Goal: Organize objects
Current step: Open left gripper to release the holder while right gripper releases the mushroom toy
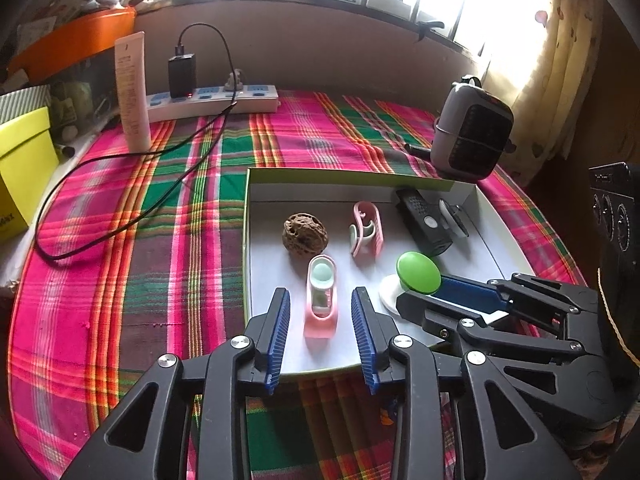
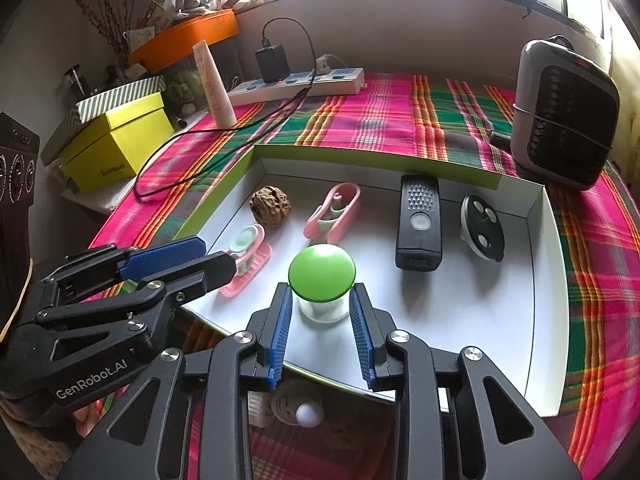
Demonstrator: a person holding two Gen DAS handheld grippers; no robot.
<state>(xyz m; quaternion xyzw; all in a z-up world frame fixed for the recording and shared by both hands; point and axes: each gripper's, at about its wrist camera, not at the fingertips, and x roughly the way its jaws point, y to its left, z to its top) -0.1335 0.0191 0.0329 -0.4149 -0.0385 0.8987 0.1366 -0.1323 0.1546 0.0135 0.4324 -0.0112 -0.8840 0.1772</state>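
A shallow white tray with green sides (image 1: 256,236) (image 2: 548,280) lies on the plaid cloth. In it are a walnut (image 1: 305,233) (image 2: 270,205), two pink holders (image 1: 321,296) (image 1: 366,232), a black remote (image 1: 424,220) (image 2: 418,222), a round black-and-white disc (image 2: 482,228) and a green-capped mushroom-shaped object (image 1: 418,273) (image 2: 322,274). My left gripper (image 1: 321,306) is open, its fingers either side of the near pink holder (image 2: 246,258). My right gripper (image 2: 322,300) is open around the mushroom object's white base, apart from it.
A grey heater (image 1: 472,132) (image 2: 564,116) stands at the back right. A power strip (image 1: 212,100) with a black charger and cable, a white tube (image 1: 132,92), a yellow box (image 2: 116,144) and an orange bin (image 2: 188,36) are at the back left.
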